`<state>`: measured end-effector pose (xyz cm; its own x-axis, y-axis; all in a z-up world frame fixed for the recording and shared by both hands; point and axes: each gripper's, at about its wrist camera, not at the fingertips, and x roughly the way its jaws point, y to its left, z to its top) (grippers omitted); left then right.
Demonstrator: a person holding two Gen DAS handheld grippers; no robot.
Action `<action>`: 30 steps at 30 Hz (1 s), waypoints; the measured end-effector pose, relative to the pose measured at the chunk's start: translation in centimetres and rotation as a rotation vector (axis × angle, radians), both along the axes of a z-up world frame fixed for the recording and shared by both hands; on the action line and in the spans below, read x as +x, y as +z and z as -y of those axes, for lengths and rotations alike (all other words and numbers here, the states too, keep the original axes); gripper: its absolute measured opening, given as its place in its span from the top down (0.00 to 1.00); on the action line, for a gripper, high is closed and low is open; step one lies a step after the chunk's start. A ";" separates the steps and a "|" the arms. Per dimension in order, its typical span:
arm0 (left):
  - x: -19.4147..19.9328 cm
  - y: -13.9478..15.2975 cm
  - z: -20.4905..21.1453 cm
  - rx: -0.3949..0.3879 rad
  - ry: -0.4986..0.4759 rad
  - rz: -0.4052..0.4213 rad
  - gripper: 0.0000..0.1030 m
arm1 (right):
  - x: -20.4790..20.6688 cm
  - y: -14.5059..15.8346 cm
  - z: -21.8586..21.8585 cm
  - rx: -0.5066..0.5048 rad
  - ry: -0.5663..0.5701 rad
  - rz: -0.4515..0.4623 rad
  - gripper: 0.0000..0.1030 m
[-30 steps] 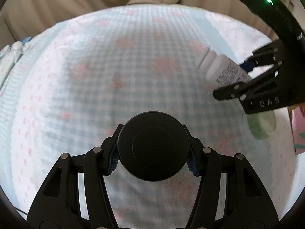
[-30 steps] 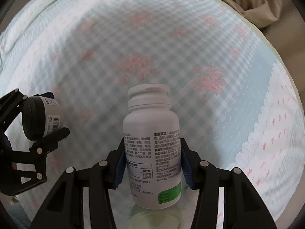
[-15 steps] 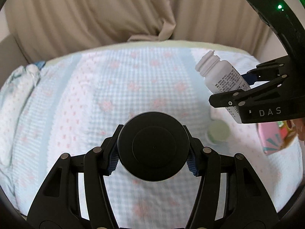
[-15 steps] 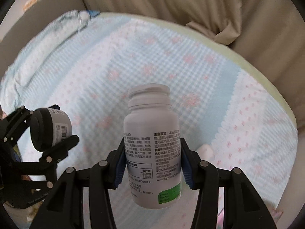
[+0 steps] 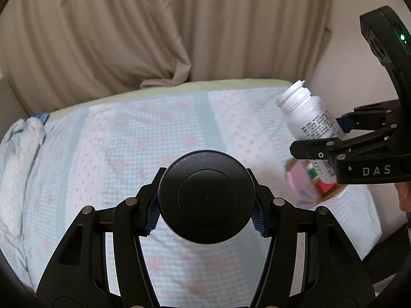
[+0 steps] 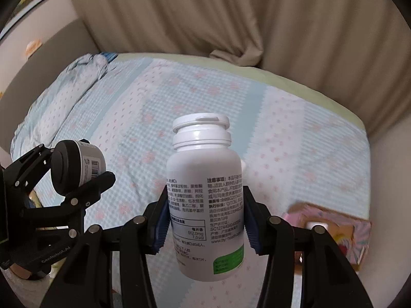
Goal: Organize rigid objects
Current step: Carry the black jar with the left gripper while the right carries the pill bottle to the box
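My left gripper (image 5: 206,217) is shut on a round black-capped jar (image 5: 207,197), its blue pads pressing both sides; the cap faces the left wrist camera. From the right wrist view the same jar (image 6: 77,168) shows a grey body with a barcode label, held high over the bed at the left by the left gripper (image 6: 74,172). My right gripper (image 6: 205,220) is shut on a white pill bottle (image 6: 205,195) with a white cap and a green-marked label. That bottle (image 5: 308,120) also appears at the right of the left wrist view, tilted, in the right gripper (image 5: 331,138).
Below lies a bed (image 5: 128,138) with a light blue and pink patterned cover. A pink patterned open box (image 6: 331,233) sits near the bed's right edge, also seen as the box (image 5: 300,187). Beige curtains (image 5: 128,30) hang behind. A bunched blanket (image 6: 84,69) lies at the far left corner.
Both grippers have risen well above the bed with their loads still held. The curtains and the pink box have come into view, and the small pale green lid on the cover has dropped out of sight.
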<state>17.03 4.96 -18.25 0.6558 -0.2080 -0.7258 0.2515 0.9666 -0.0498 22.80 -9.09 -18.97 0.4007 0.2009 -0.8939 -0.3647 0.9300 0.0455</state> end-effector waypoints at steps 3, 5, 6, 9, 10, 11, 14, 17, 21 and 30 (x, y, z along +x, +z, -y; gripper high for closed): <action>-1.2 1.6 3.6 0.001 -0.021 0.017 0.48 | -1.6 1.5 3.5 0.019 -0.031 0.016 0.55; -1.8 2.3 5.9 -0.007 -0.029 0.019 0.48 | -2.4 2.1 6.2 0.020 -0.042 0.029 0.55; -2.1 2.6 7.4 -0.011 -0.032 0.020 0.48 | -2.8 2.4 7.6 0.025 -0.045 0.033 0.55; -2.8 3.1 12.0 -0.026 -0.035 0.008 0.48 | -3.9 3.1 12.0 0.042 -0.052 0.042 0.55; -2.9 3.2 13.7 -0.045 -0.038 0.000 0.48 | -4.1 3.2 13.4 0.044 -0.053 0.044 0.55; -2.9 3.2 15.7 -0.055 -0.043 -0.007 0.48 | -4.4 3.3 15.2 0.041 -0.056 0.048 0.55; -2.7 2.8 20.1 -0.068 -0.058 -0.025 0.48 | -4.8 3.2 20.1 0.031 -0.072 0.050 0.55; -2.3 2.2 24.5 -0.088 -0.071 -0.053 0.48 | -4.9 2.7 25.2 0.022 -0.103 0.041 0.55; -1.2 0.8 30.0 -0.073 -0.107 -0.097 0.48 | -4.3 1.1 30.4 0.004 -0.140 0.013 0.55; 2.5 -5.2 39.2 -0.011 -0.189 -0.210 0.48 | -0.7 -5.7 38.3 0.030 -0.218 -0.120 0.55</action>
<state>19.53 -34.27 -23.43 0.4396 -0.3211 -0.8388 0.4105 0.9025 -0.1304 22.06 -47.44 -24.64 0.3289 0.1484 -0.9326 -0.1458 0.9837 0.1051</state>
